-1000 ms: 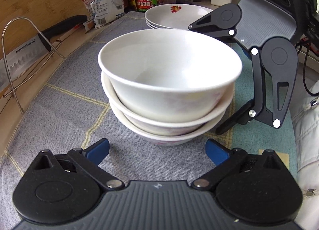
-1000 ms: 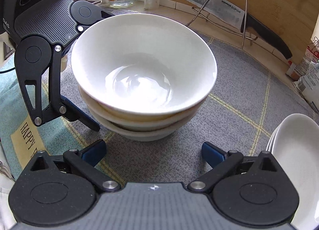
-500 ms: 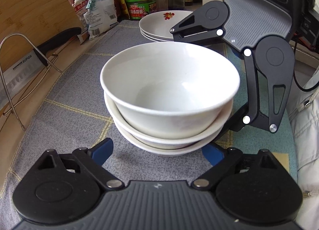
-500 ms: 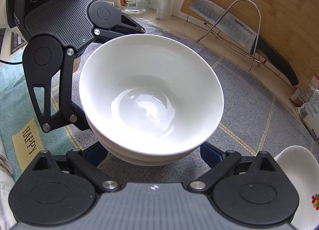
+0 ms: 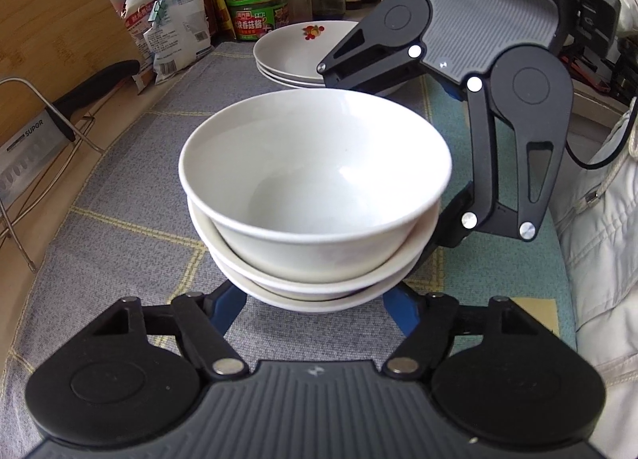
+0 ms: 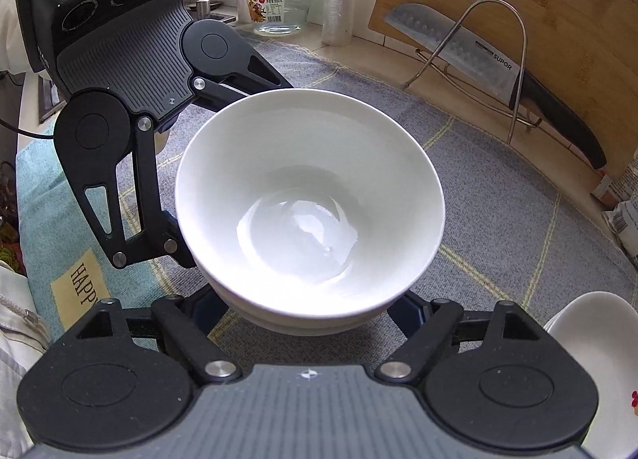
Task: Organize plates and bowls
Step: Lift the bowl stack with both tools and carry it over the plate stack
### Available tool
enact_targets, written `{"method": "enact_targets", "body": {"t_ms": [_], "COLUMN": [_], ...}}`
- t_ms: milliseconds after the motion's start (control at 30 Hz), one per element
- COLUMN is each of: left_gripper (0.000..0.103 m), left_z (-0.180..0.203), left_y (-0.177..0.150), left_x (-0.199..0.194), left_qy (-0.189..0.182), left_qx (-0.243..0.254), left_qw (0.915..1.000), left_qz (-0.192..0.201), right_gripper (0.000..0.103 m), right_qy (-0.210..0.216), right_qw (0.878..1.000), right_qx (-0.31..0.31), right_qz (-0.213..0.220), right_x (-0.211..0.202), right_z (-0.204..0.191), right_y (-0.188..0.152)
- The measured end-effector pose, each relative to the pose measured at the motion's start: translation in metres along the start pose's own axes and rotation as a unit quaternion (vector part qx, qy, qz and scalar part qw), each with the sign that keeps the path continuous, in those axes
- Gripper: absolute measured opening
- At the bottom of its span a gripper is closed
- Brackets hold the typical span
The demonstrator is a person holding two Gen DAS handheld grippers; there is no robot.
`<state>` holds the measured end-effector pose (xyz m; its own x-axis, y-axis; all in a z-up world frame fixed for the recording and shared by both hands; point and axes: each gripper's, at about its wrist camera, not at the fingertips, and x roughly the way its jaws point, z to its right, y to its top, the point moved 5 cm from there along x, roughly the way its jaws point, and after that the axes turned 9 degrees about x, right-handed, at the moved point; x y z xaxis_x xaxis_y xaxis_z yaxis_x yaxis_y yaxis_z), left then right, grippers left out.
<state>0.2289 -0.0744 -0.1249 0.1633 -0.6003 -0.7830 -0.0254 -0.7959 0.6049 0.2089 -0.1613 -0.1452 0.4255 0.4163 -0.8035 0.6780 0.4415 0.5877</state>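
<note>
Two grippers slant down at the stack of bowls [image 5: 315, 200] on the mat [image 5: 119, 188] from opposite sides. Left gripper [image 5: 315, 305] is clamped on its lowest bowl; right gripper [image 6: 307, 309] is closing around the stack's base.

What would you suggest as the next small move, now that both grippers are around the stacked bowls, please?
Probably finish closing the right gripper, then lift straight up with both. The left gripper has its blue fingers against the bottom of the stack of bowls, while the right one's jaws are closing around the same stack from the other side. The plates wait behind.
</note>
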Motion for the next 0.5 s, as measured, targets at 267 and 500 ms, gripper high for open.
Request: {"method": "enact_targets", "body": {"t_ms": [267, 500], "left_gripper": [0.074, 0.074], "left_z": [0.004, 0.006], "left_y": [0.003, 0.018], "left_x": [0.001, -0.003], "left_qy": [0.002, 0.007], "left_qx": [0.0, 0.003], "left_qw": [0.9999, 0.9998], "left_qz": [-0.012, -0.018], "right_gripper": [0.088, 0.088], "right_qy": [-0.002, -0.006], "right_qw": [1.0, 1.0], "right_qx": [-0.007, -0.015], "right_qz": [-0.009, -0.006], "right_x": [-0.006, -0.027], "right_z": [-0.003, 0.002], "right_y": [0.0, 0.002]}}
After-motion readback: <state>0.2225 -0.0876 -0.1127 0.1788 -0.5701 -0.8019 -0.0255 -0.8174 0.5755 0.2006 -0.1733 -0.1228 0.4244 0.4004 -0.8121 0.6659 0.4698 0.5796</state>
